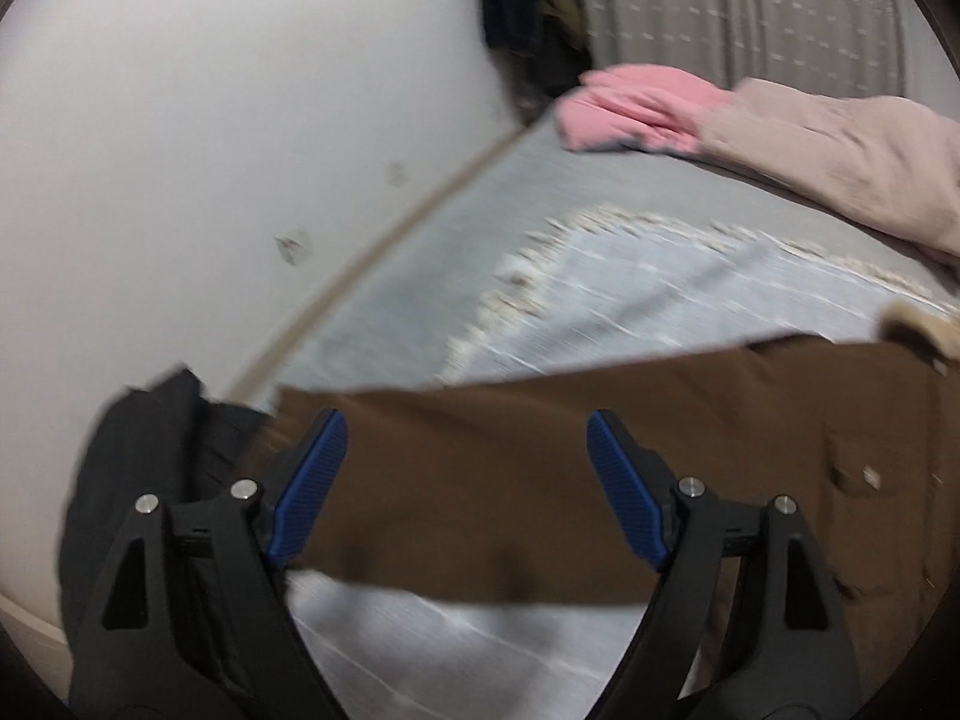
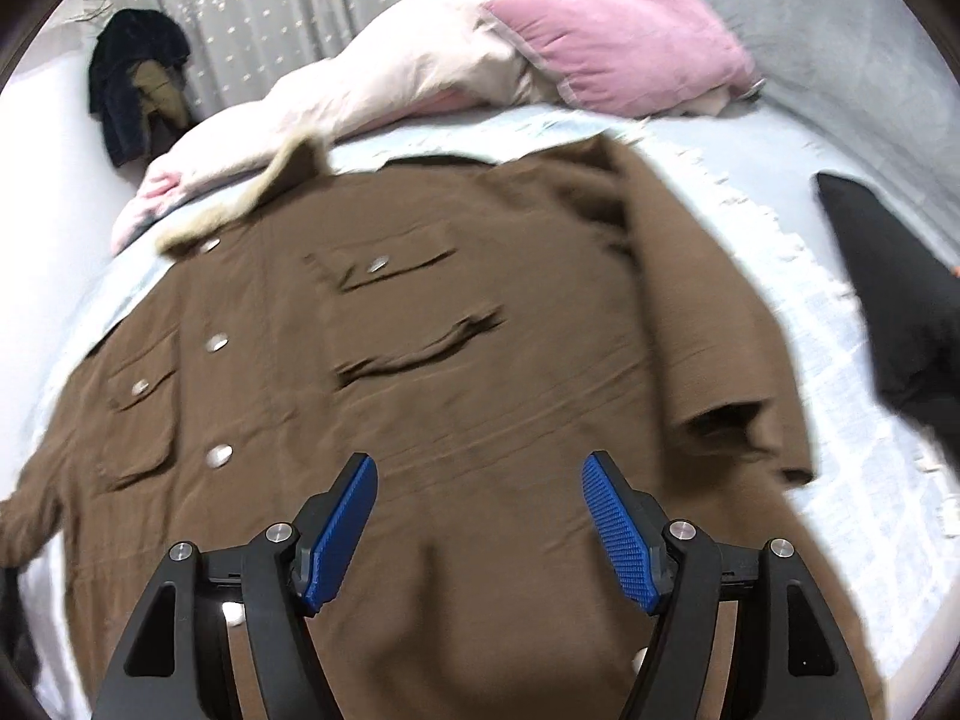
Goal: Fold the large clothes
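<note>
A large brown coat is lying front-up on the bed, spread across most of the pale bedspread with its fur-trimmed collar pointing toward the far edge, where a pale quilt and a pink pillow are piled. Its snaps and flap pockets are facing up, so the garment is laid out flat but not yet folded in any visible way.

In the right wrist view one sleeve is lying alongside the body toward the bed's right edge, its cuff open. In the left wrist view the other sleeve is stretching out across the bed toward the left edge, near the wall, with something dark bunched at its end; what that is I cannot tell.

The left gripper is hanging over this sleeve with its jaws standing wide and nothing pressed between the blue pads. The right gripper is hovering over the lower front of the coat, jaws likewise released and empty.

The work looks to be at its opening step: the coat is being squared up before the first fold. The next move probably calls for each gripper to pinch a sleeve or side edge and carry it inward over the chest. The cloth looks thick and heavy, so a deep bite on the fabric would help keep it from slipping out.
</note>
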Tool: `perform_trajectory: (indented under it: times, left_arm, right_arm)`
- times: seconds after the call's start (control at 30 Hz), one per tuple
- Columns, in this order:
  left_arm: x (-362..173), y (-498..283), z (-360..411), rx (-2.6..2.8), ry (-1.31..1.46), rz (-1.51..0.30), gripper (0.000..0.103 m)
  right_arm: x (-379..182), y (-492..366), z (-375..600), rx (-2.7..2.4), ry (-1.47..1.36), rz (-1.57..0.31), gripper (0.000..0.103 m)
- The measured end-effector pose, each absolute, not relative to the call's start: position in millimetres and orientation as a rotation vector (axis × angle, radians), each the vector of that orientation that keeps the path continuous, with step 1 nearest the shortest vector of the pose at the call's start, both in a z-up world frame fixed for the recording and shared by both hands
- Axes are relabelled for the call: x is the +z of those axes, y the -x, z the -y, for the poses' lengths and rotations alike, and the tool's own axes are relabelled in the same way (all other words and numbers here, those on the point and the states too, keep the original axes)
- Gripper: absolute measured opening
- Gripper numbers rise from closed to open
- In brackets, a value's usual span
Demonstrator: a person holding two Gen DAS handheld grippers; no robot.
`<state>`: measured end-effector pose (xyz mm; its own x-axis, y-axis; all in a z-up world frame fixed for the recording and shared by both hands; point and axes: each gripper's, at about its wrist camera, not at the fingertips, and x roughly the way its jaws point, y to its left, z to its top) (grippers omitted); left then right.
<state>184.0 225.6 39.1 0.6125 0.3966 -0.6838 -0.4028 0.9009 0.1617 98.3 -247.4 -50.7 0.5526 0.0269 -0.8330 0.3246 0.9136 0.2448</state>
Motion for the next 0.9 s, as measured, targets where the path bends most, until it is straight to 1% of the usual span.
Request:
perform_trajectory:
  times: [0.13,0.2,0.27,0.4,0.5,0.67,0.8,0.9]
  left_arm:
    - [19.0,-162.4,-176.9,0.301,0.060,-0.843,0.085]
    - [9.5,-162.9,-151.5,0.213,0.053,-0.904,0.085]
    - [4.2,-176.0,-128.6,0.158,0.006,-0.952,0.085]
    - [15.0,-212.0,-94.2,0.079,-0.095,-0.965,0.085]
    - [31.3,-251.7,-82.7,0.041,-0.053,-0.969,0.085]
    - [44.9,-319.4,-66.6,-0.022,0.065,-0.938,0.085]
    - [38.3,-376.5,-41.5,-0.064,0.138,-0.896,0.085]
    - [20.2,-414.4,-10.7,-0.139,0.177,-0.837,0.085]
  right_arm:
    - [-48.1,-90.0,267.6,-0.307,-0.353,-0.946,0.072]
    - [-48.2,-86.4,276.3,-0.311,-0.372,-0.937,0.072]
    - [-49.7,-87.9,282.5,-0.277,-0.402,-0.947,0.072]
    - [-46.7,-107.6,288.3,-0.200,-0.440,-0.983,0.072]
    - [-29.2,-146.9,287.6,-0.113,-0.455,-1.004,0.072]
    - [19.8,-235.1,266.3,-0.016,-0.408,-0.947,0.072]
    - [39.8,-319.6,221.4,0.152,-0.392,-0.935,0.072]
    - [36.2,-374.4,186.3,0.229,-0.355,-0.936,0.066]
